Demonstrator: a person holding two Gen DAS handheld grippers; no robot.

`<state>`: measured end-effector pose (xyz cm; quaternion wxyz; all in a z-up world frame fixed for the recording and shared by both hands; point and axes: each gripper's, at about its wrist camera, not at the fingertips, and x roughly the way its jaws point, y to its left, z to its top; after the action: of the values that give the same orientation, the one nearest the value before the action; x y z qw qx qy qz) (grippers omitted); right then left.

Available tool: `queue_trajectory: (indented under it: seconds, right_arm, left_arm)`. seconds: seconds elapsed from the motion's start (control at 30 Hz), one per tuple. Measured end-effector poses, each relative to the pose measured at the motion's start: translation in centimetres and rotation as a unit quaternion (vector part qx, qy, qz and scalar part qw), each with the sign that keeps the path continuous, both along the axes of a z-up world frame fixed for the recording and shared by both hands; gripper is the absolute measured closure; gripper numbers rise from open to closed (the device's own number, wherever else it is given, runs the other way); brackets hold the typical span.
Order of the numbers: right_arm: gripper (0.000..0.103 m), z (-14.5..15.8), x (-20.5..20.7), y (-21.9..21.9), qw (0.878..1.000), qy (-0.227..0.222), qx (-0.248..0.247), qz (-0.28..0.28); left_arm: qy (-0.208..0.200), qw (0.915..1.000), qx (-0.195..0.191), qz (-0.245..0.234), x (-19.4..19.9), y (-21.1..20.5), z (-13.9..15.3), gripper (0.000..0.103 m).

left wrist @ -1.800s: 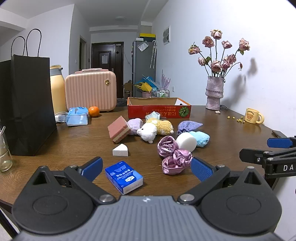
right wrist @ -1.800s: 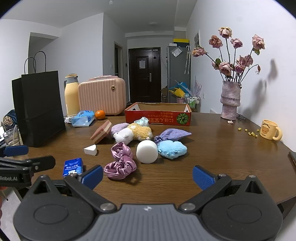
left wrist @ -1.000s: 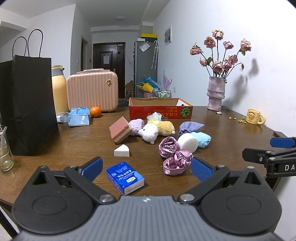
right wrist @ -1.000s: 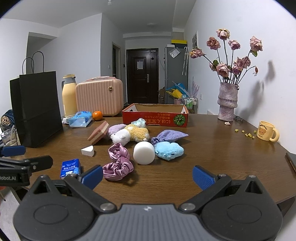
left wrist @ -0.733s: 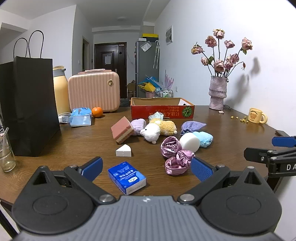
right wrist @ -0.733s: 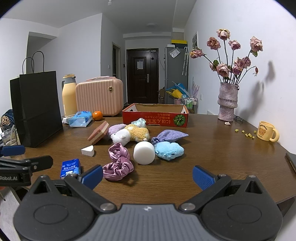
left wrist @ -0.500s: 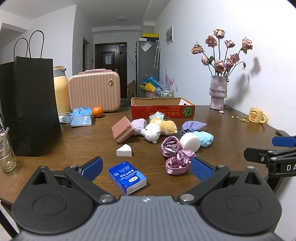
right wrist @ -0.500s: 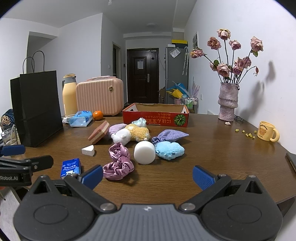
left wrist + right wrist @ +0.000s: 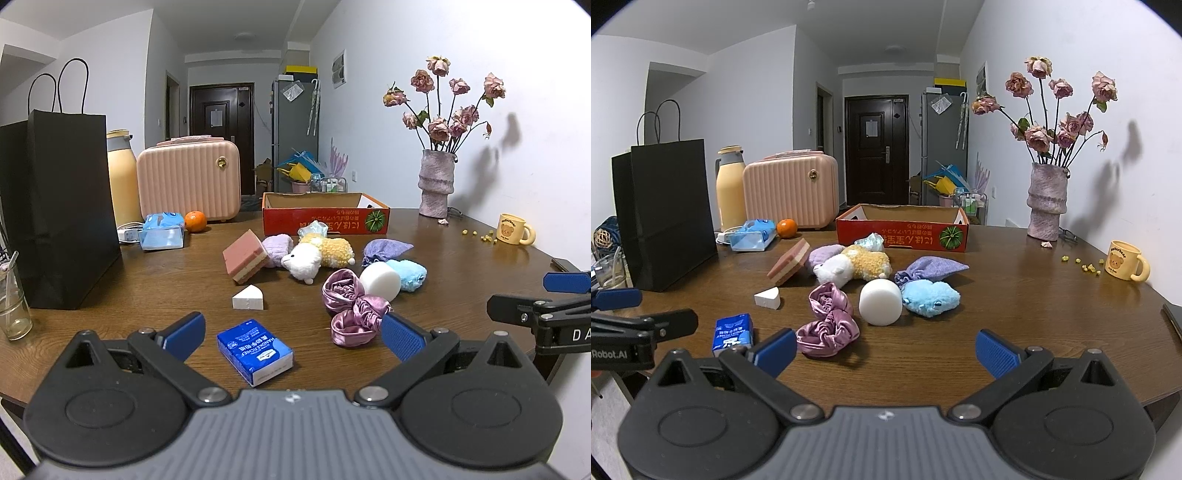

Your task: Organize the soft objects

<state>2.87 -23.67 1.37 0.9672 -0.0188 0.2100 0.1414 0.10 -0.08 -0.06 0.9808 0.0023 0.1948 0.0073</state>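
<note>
- Left gripper (image 9: pixel 291 330): jaws spread wide, nothing between them; held low at the near table edge.
- Right gripper (image 9: pixel 885 348): likewise spread and empty, held alongside the left one.
- Soft things lie clustered mid-table, ahead of both grippers and in front of the red cardboard box (image 9: pixel 903 227): two purple satin scrunchies (image 9: pixel 828 321), white foam cylinder (image 9: pixel 880 301), blue plush (image 9: pixel 930 297), lavender pouch (image 9: pixel 932 268), sheep plush (image 9: pixel 855 268), pink layered sponge (image 9: pixel 788 261), white wedge sponge (image 9: pixel 768 297).
- Nearest soft item is the scrunchie pair. In the right wrist view it sits just ahead of that gripper's left finger; in the left wrist view it sits just ahead of that gripper's right finger (image 9: pixel 400 335). So it lies between the two, about equally near.
- The pair's long axis runs roughly away from the grippers, toward the box.
- Blue tissue pack (image 9: pixel 255 350) lies closest to the left gripper, angled between its fingers.
- Judgement: nothing is boxed yet that I can see; either hand could open with the scrunchies.
</note>
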Motion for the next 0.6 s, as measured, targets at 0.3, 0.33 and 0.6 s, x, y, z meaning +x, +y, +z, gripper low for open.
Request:
queue_trajectory:
  seconds: [0.3, 0.33, 0.6]
  right_arm:
    - [0.0, -0.07, -0.01, 0.03, 1.0, 0.001, 0.0, 0.0]
    - [0.0, -0.07, -0.01, 0.02, 1.0, 0.001, 0.0, 0.0]
    - [0.0, -0.05, -0.03, 0.07, 1.0, 0.003, -0.001, 0.001]
  left_arm:
    - [0.0, 1.0, 0.0, 0.0, 0.01, -0.01, 0.0, 0.0]
    - [0.0, 1.0, 0.0, 0.0, 0.01, 0.0, 0.01, 0.0]
    - [0.0, 1.0, 0.0, 0.0, 0.01, 0.0, 0.01, 0.0]
